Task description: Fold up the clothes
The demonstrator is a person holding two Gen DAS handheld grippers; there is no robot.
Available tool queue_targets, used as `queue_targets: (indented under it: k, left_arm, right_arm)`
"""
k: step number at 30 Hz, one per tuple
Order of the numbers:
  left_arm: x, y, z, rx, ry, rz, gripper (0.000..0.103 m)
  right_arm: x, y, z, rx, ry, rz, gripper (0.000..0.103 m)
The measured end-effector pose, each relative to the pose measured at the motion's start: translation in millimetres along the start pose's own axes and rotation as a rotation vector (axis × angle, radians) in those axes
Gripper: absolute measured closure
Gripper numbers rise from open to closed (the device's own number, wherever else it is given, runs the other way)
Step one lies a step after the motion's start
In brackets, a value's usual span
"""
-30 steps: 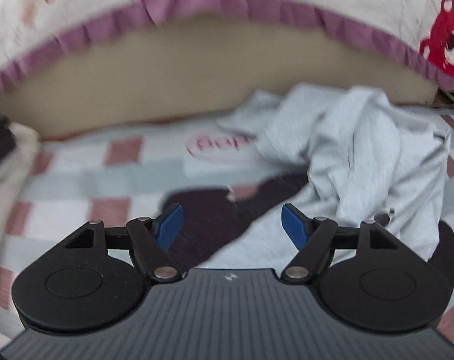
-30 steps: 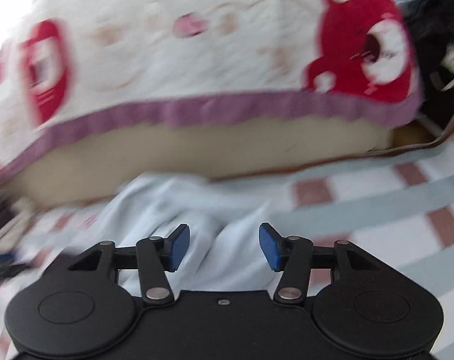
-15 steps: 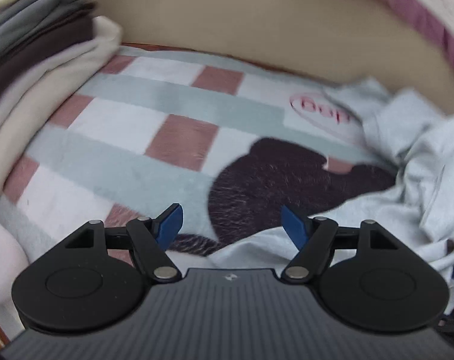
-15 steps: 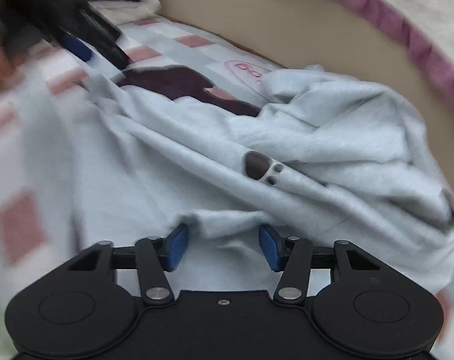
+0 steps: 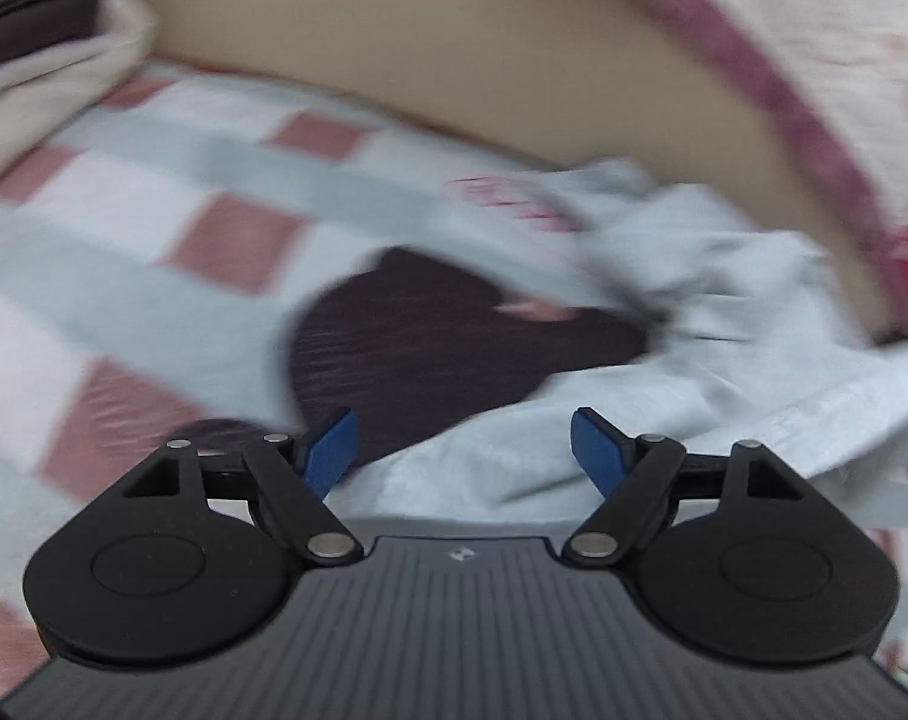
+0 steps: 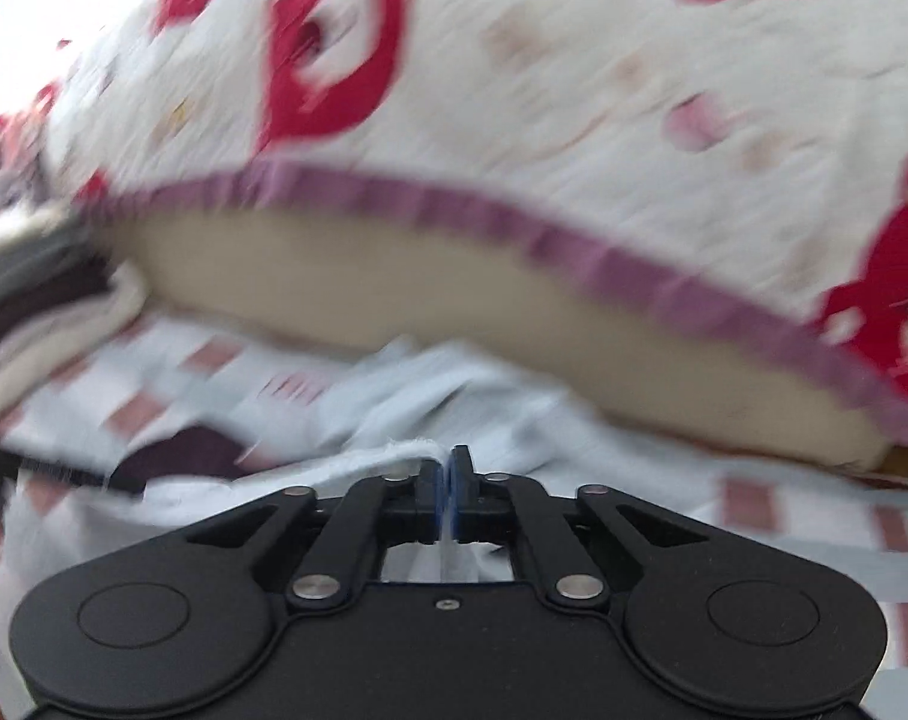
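A crumpled pale blue garment (image 5: 682,384) lies on a checked blanket (image 5: 154,228) with a dark brown patch. My left gripper (image 5: 463,450) stands open just above the garment's near edge, nothing pinched between its blue pads. In the right wrist view the same garment (image 6: 394,414) stretches leftward. My right gripper (image 6: 445,483) is shut on a fold of its pale blue cloth, the edge of which sticks up to the left of the pads. Both views are blurred by motion.
A beige mattress side (image 5: 424,42) with a bear-print quilt (image 6: 514,72) and purple trim rises behind. A stack of folded clothes (image 5: 28,54) sits at the left, also seen as folded clothes (image 6: 28,288) in the right wrist view.
My right gripper has closed on the garment's cloth and swung up toward the quilt. The left gripper stays open and has shifted slightly over the garment's edge.
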State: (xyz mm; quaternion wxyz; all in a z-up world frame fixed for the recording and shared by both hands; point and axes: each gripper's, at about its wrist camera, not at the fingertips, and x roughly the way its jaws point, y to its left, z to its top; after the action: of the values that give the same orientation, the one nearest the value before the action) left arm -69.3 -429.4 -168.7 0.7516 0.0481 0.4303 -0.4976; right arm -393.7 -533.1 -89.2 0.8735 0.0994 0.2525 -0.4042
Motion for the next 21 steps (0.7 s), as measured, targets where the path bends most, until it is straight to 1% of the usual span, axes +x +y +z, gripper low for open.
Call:
queue_targets:
  k: [1, 3, 5, 7, 11, 13, 15, 16, 17, 18, 19, 20, 21]
  left_arm:
    - [-1, -11, -2, 0.035, 0.000, -0.032, 0.025]
    - [-4, -30, -10, 0.125, 0.001, -0.066, 0.025]
    - [-6, -43, -19, 0.196, 0.016, -0.092, 0.025]
    - [-1, -48, -26, 0.206, 0.063, -0.147, 0.022]
    - [12, -55, -37, 0.203, 0.168, -0.268, 0.019]
    - [21, -60, -45, 0.210, 0.202, -0.287, 0.013]
    - [29, -63, -52, 0.214, 0.215, -0.279, 0.009]
    - [30, -67, -53, 0.236, 0.213, -0.272, 0.005]
    - [31, -72, -53, 0.268, 0.208, -0.264, 0.004]
    - [32, -78, -53, 0.299, 0.203, -0.256, 0.007]
    - [32, -83, -53, 0.331, 0.197, -0.248, 0.031]
    - [32, -91, -51, 0.401, 0.180, -0.191, 0.055]
    - [33, -100, -47, 0.487, 0.163, -0.090, 0.099]
  right_arm:
    - [-3, -8, 6, -0.002, -0.004, -0.028, 0.102]
    - [1, -16, 15, -0.041, -0.004, -0.091, 0.102]
    - [2, -22, 25, -0.053, -0.013, -0.117, 0.102]
    - [1, -27, 34, -0.033, -0.019, -0.113, 0.102]
    - [3, -25, 41, -0.015, -0.021, -0.121, 0.102]
    - [1, -23, 46, 0.003, -0.037, -0.103, 0.102]
    - [-4, -23, 54, 0.049, -0.057, -0.054, 0.102]
    - [-7, -23, 58, 0.073, -0.067, -0.027, 0.102]
    - [-10, -22, 62, 0.087, -0.077, -0.004, 0.102]
    - [-13, -21, 66, 0.095, -0.086, 0.014, 0.102]
    - [-15, -19, 69, 0.087, -0.098, 0.022, 0.102]
    - [-16, -14, 73, 0.057, -0.114, 0.013, 0.102]
    - [-17, -10, 76, 0.016, -0.129, -0.011, 0.102]
